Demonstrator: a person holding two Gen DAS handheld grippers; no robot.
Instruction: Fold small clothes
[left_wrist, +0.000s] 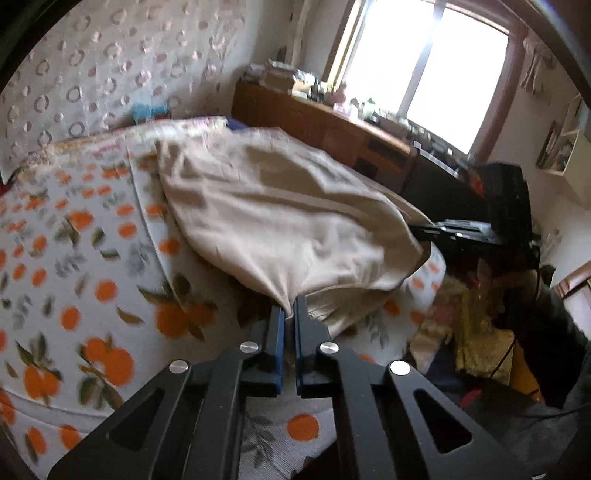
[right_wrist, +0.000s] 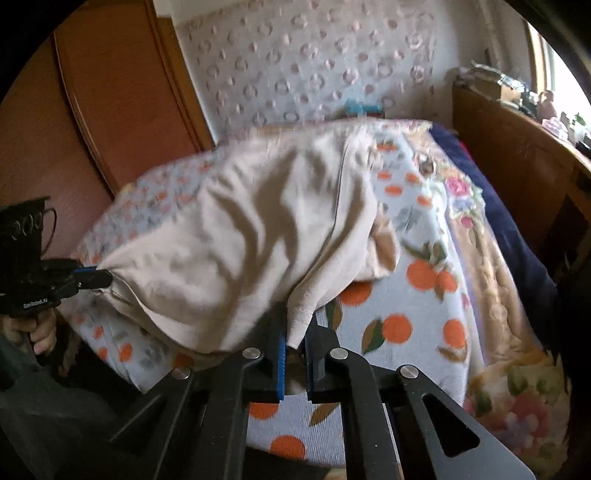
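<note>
Beige cotton garment (left_wrist: 280, 206) stretched between two grippers above the bed.
Left gripper (left_wrist: 290, 312) pinches one corner with its fingers pressed together; right gripper (right_wrist: 295, 332) clamps another corner, lifting the cloth off the orange-printed white bedsheet (left_wrist: 74, 258).

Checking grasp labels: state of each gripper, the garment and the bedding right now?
left gripper: shut on a corner of the beige garment.
right gripper: shut on another corner.
beige garment: unfolded, wrinkled, near edge held between both grippers, far part on the bed.
orange-print blanket: spread under the garment.
</note>
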